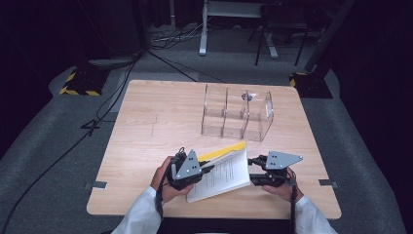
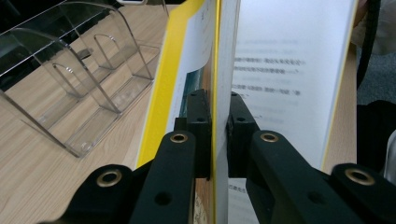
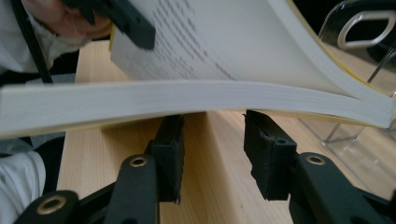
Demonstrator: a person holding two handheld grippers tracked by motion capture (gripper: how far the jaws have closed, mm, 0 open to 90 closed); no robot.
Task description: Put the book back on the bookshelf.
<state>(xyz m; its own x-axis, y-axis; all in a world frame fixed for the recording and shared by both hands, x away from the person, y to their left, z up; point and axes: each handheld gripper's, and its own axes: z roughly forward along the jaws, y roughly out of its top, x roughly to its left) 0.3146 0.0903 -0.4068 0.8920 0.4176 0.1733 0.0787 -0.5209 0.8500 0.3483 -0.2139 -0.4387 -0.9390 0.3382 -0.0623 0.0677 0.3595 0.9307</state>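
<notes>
High view: near the table's (image 1: 146, 126) front edge, the left gripper (image 1: 207, 169) pinches an open book (image 1: 226, 171); the right gripper (image 1: 253, 170), jaws apart, sits beneath it. The clear rack (image 1: 237, 114) behind stands empty, so filing seemingly remains.

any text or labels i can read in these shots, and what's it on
Nothing can be read.
Printed lines on the open page of the book, which the left gripper clamps: too blurred and small to read in all three views.
Clear plastic organizer: no label seen.
Right gripper, open under the book's edge: no markings seen.
</notes>
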